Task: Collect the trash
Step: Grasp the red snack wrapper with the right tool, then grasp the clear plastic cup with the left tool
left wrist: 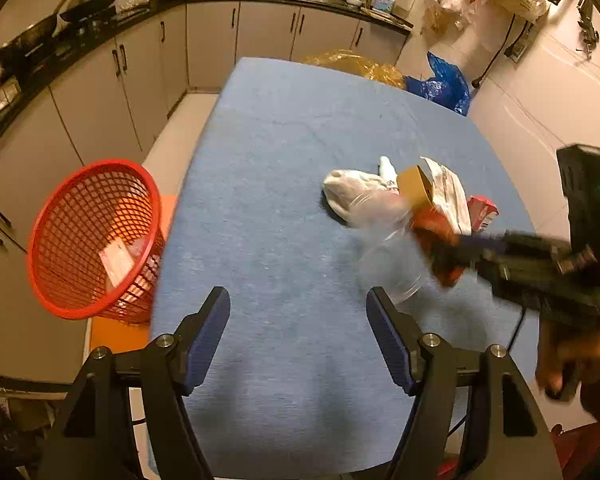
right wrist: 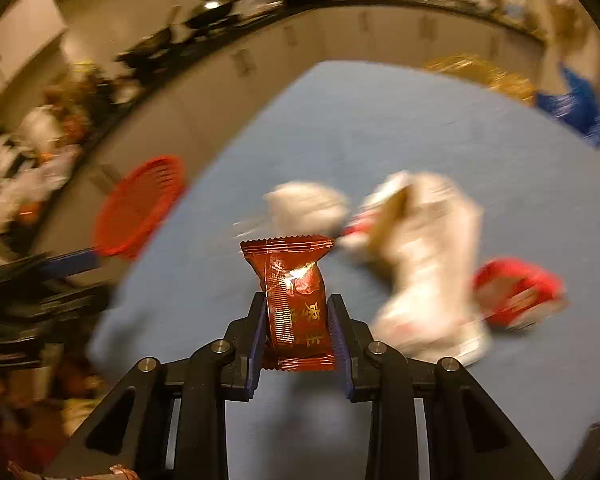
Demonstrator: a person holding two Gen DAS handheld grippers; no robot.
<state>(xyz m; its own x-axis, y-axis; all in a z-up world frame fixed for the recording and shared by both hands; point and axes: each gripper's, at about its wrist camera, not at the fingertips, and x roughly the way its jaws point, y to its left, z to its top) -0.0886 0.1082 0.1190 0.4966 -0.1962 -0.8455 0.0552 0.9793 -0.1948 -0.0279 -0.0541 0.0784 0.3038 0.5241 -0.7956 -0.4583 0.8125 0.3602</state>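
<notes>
While clamped, red snack pkt (right wrist: 296,304), gold Chinese characters.

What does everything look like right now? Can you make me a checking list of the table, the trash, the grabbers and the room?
Surface: table with blue cloth, mostly bare.
Job's things: red basket beside the table's left edge, a wrapper inside; trash pile of plastic bags, a brown box and red packets on the cloth.
Clutter: yellow bag and blue bag past the far edge.
Grippers: left gripper open, holding nothing; right gripper shut on red snack packet.
Cables: black cable below the right gripper.
Surroundings: kitchen counter with woks and pots, cabinets below.
</notes>
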